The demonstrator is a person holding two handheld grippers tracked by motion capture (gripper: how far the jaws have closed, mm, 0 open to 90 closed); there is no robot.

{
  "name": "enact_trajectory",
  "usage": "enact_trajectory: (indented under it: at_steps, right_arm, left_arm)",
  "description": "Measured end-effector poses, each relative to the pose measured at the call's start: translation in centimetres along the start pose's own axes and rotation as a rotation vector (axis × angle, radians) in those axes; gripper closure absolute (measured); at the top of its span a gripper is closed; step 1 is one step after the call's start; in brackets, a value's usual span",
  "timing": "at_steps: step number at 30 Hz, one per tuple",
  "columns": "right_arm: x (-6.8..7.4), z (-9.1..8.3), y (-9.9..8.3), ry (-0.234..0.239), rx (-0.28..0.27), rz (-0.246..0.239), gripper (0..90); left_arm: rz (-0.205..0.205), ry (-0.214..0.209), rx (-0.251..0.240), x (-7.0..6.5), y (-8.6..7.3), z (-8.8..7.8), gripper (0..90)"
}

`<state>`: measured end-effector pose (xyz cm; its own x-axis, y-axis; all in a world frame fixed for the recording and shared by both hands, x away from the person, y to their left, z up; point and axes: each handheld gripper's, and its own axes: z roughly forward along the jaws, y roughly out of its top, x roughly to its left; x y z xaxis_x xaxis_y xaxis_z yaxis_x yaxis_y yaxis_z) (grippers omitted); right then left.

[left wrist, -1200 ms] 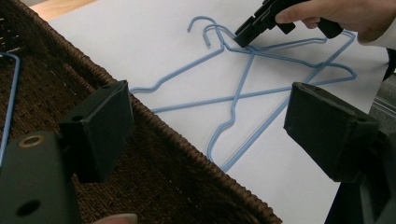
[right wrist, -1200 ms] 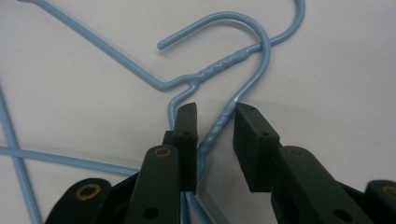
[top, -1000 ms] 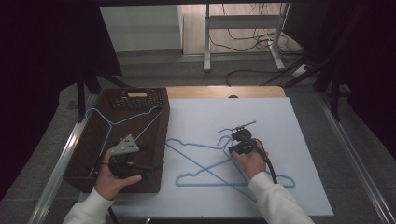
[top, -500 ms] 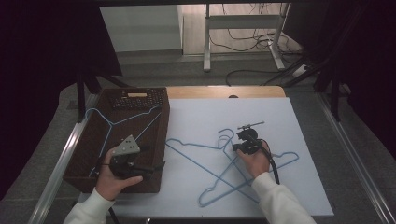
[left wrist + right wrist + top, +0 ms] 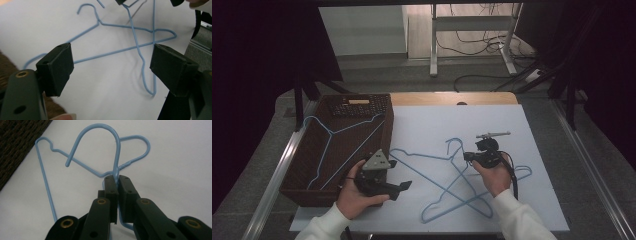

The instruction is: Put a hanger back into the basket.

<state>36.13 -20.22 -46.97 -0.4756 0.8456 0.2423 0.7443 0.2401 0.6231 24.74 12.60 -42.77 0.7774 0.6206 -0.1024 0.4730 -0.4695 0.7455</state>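
Right gripper view looks down the right gripper [image 5: 115,180], whose black jaws are pressed together on the neck of a blue wire hanger [image 5: 117,152], just below its curved hook; the thin painted wire runs up out of the pads and bends over into an open loop. A second blue hanger [image 5: 46,177] lies flat on the white table sheet [image 5: 175,170] behind it, its shoulder bent into a rounded corner. In the high view the right gripper [image 5: 469,156] sits over the middle of the sheet, and the held hanger [image 5: 462,192] crosses the second hanger [image 5: 422,156], the two forming an X of slim wire. The left gripper [image 5: 404,186] is held at the near left, beside the dark woven basket [image 5: 299,185], which holds a third blue hanger [image 5: 329,145]. In the left gripper view its blocky matte pads [image 5: 58,67] stand wide apart with nothing between them, having just been closing slightly; the crossed hangers lie on the sheet beyond the tips, not touching them. A brown wooden table edge [image 5: 452,98] shows past the sheet.
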Motion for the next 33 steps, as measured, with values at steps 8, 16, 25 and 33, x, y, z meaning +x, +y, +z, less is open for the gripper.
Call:
enact_trajectory:
  at_steps: [8,16,25,33]
  right_arm:
    - [0.6,-0.7,-0.2,0.024,-0.022,-0.009,86.3]
    - [0.9,-1.3,-0.3,0.029,-0.039,-0.019,86.2]
    - [1.2,-1.5,-0.4,0.04,-0.055,-0.018,86.2]
    - [1.5,-1.8,-0.4,0.06,-0.065,-0.017,86.2]
  left_arm:
    - [0.008,-0.031,0.079,-1.5,1.1,3.4,20.0]
    - [-0.013,-0.106,0.125,-2.0,1.8,6.3,21.8]
    - [-0.005,-0.171,0.178,-2.4,2.3,10.0,28.2]
    - [-0.04,-0.168,0.237,-2.2,2.3,13.0,52.6]
